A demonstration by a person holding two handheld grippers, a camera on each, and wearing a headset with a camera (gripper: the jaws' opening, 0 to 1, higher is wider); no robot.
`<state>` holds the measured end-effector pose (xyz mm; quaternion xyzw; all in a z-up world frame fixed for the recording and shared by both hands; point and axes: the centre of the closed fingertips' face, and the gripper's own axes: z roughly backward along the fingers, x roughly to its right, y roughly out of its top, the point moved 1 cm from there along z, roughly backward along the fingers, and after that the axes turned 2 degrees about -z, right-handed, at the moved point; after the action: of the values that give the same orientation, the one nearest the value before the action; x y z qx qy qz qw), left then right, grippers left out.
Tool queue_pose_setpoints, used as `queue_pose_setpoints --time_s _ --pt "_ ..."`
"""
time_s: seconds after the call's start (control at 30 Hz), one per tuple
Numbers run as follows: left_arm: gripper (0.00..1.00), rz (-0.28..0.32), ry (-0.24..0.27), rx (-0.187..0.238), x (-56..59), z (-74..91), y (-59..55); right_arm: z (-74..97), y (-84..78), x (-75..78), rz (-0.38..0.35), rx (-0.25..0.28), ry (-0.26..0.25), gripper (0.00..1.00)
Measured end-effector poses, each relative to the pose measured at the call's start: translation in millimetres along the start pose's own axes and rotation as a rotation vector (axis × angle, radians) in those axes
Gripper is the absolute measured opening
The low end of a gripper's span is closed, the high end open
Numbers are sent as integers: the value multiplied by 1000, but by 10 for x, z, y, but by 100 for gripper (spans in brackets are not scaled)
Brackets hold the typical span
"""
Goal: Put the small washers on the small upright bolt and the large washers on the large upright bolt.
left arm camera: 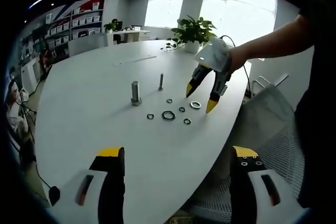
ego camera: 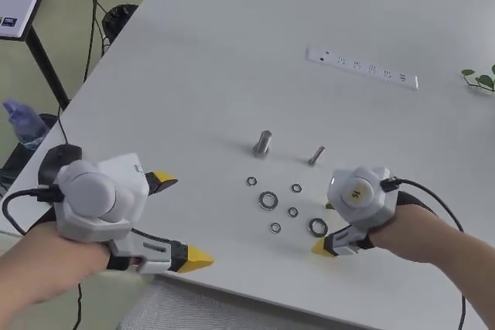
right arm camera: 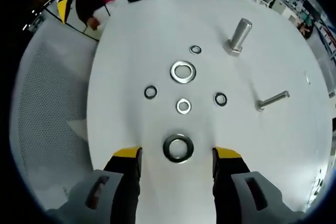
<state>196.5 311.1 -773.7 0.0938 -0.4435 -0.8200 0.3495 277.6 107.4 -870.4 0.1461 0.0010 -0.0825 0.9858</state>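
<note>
- The left tongs [ego camera: 182, 219], a white body with black, yellow-tipped jaws, hover over the near left edge of the white surface [ego camera: 216, 52]. Their jaws stand wide apart with nothing between them, well apart from the washers.
- One small silver metal washer [ego camera: 251, 182] lies flat on the surface, the leftmost of the loose rings.
- The large silver steel bolt [ego camera: 263, 143] stands upright on its head near the middle of the surface, behind the rings, with its shank bare.
- One large silver metal washer [ego camera: 268, 200] lies flat just in front of the large bolt. Three more small washers lie near it and apart from one another: a near small washer [ego camera: 275, 228], a middle small washer [ego camera: 293, 212] and a far small washer [ego camera: 296, 188].
- The small silver steel bolt [ego camera: 316, 155] stands upright to the right of the large bolt, apart from it, and is also bare.
- A second large washer [ego camera: 318, 227] lies flat close to the near edge.
- The right tongs [left arm camera: 200, 98], of the same build, are held low over the surface. Their jaws are apart, one tip on either side of the second large washer, and the right gripper view shows neither tip touching it.
- A long white power strip [ego camera: 362, 68] lies further back on the right.
</note>
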Motion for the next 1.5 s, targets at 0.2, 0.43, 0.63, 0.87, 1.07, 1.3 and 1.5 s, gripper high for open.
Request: queue_pose_setpoints --time_s 0.2,0.43,0.63,0.87,1.07,1.3,1.5 --pt "80 0 2 -5 -25 -11 -6 19 6 23 1 3 -12 54" --pt "80 -2 3 3 -42 -25 28 26 6 15 13 -5 -10 49" --pt "78 8 13 19 -38 3 54 23 21 4 25 -13 -8 42" --pt "77 30 37 29 -13 44 26 21 44 14 35 -28 -9 33" --pt "75 44 36 27 27 57 -21 15 43 -21 90 -55 -2 29" --pt "72 39 35 31 20 85 -12 15 28 -18 147 -76 14 26" --pt "70 33 44 28 24 135 1 -1 42 11 176 -125 33 23"
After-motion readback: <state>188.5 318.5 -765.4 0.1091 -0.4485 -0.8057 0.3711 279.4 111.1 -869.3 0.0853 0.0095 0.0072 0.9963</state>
